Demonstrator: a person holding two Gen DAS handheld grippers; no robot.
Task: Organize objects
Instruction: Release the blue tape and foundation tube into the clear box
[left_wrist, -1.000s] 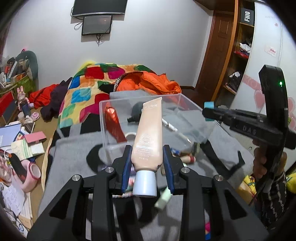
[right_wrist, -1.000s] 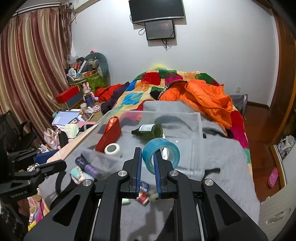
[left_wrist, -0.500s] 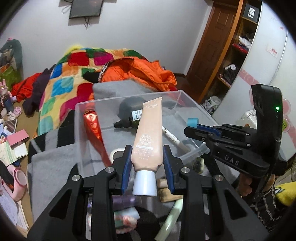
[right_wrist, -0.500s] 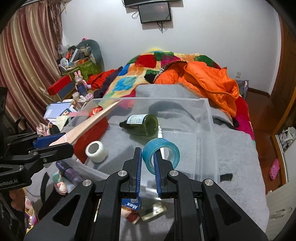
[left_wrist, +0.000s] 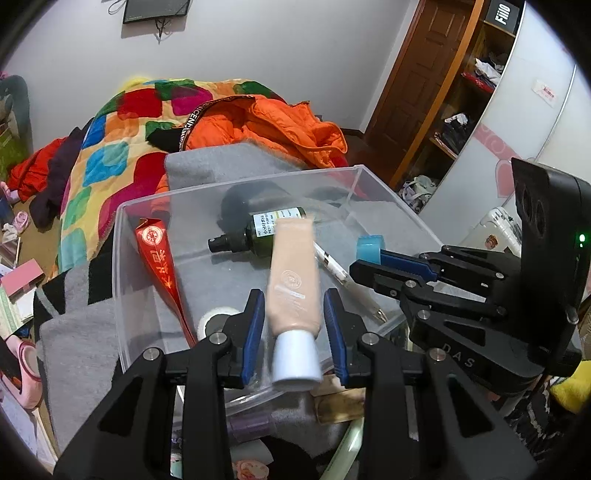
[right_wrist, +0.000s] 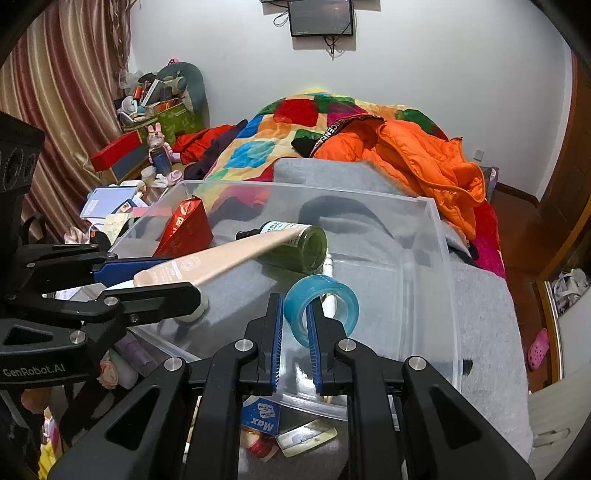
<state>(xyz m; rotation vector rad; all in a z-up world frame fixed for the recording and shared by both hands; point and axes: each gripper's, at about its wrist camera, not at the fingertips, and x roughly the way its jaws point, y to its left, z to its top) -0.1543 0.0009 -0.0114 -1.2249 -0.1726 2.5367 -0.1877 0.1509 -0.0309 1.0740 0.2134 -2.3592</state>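
A clear plastic bin stands on a grey blanket. My left gripper has opened; the beige cream tube with a white cap sits loose and blurred between its fingers, over the bin. The tube also shows in the right wrist view. My right gripper is shut on a blue tape roll above the bin's near edge. The tape's top shows in the left wrist view. Inside the bin lie a green bottle, a red packet, a white tape roll and a white pen.
Small items lie on the blanket in front of the bin: a blue "Max" box and a purple tube. An orange jacket and colourful quilt lie behind. Clutter fills the floor at left.
Both grippers moved forward and down over the bin. My left gripper's fingers have spread apart, and the cream tube has come loose and tilted.
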